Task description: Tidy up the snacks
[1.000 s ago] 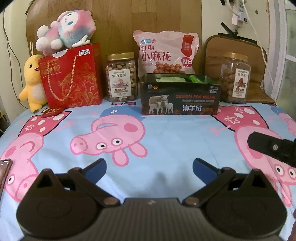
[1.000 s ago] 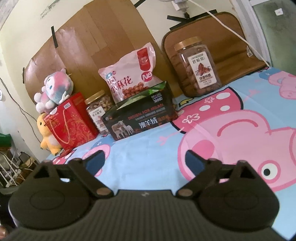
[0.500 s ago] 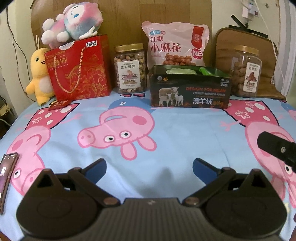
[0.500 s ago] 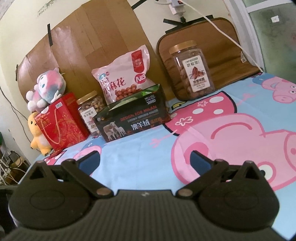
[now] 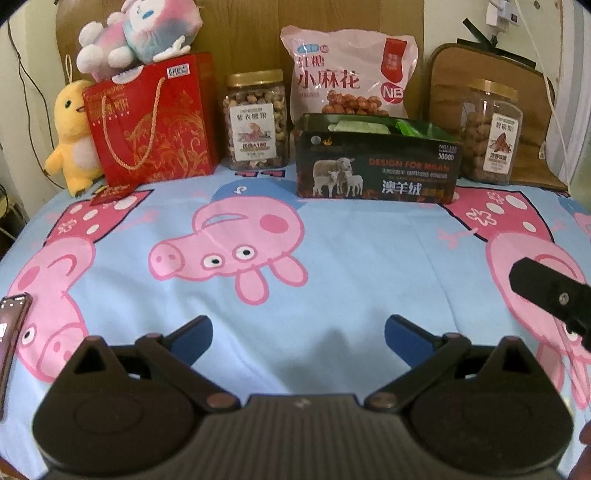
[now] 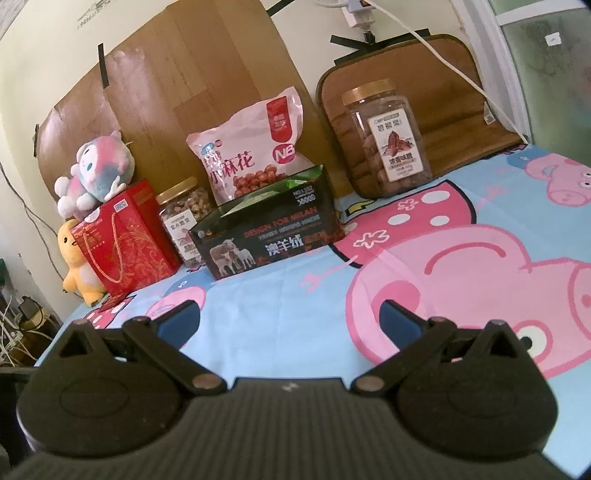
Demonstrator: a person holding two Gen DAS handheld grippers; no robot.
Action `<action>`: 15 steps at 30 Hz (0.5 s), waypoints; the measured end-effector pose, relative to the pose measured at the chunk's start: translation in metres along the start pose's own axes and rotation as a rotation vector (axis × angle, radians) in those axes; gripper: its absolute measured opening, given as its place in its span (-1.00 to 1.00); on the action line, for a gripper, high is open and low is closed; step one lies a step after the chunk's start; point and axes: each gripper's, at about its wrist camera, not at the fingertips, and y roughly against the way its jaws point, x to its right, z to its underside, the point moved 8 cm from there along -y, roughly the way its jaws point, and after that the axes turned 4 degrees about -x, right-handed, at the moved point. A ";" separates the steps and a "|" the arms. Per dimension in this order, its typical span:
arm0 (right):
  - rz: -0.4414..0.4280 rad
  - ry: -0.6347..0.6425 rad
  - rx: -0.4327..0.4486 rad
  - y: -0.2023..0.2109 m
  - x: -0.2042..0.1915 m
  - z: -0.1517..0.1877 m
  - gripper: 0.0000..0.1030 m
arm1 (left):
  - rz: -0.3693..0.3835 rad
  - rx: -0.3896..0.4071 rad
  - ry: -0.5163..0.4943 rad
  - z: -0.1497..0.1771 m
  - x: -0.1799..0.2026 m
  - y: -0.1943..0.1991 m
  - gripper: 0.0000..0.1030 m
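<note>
Both grippers, left gripper point(image 5: 298, 328) and right gripper point(image 6: 290, 317), hang released and empty; ahead of the fingers, the pink snack bag point(image 5: 351, 74) looks soft and crinkly, best pinched at its top seam.

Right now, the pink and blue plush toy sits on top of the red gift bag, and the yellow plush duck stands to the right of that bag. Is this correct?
Not quite. The yellow plush duck stands to the left of the red gift bag, not the right; the left wrist view shows it. The pink and blue plush toy does sit on top of the bag.

Open bedsheet point(image 5: 332, 258) before dark box point(image 5: 376, 166)
</note>
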 end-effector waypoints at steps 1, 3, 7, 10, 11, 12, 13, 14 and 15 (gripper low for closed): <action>0.000 0.005 -0.002 0.000 -0.001 0.000 1.00 | 0.001 -0.004 0.003 0.001 0.000 0.000 1.00; -0.003 0.010 -0.007 -0.001 -0.003 0.001 1.00 | 0.001 -0.009 0.006 0.001 -0.001 -0.001 1.00; -0.004 0.012 -0.015 -0.002 -0.004 0.002 1.00 | 0.003 -0.015 0.007 0.000 -0.002 -0.001 1.00; -0.010 0.022 -0.029 -0.003 -0.006 0.003 1.00 | 0.006 -0.026 0.005 -0.001 -0.002 -0.002 1.00; -0.012 0.028 -0.033 -0.003 -0.007 0.003 1.00 | 0.007 -0.029 0.004 -0.001 -0.002 -0.002 1.00; -0.017 0.035 -0.038 -0.003 -0.008 0.003 1.00 | 0.006 -0.031 0.004 0.000 -0.002 -0.002 1.00; -0.021 0.040 -0.040 -0.003 -0.009 0.004 1.00 | 0.006 -0.032 0.004 0.000 -0.002 -0.002 1.00; -0.022 0.045 -0.039 -0.002 -0.010 0.004 1.00 | 0.006 -0.032 0.003 0.000 -0.002 -0.002 1.00; -0.022 0.049 -0.034 -0.002 -0.011 0.003 1.00 | 0.005 -0.032 0.004 0.000 -0.002 -0.002 1.00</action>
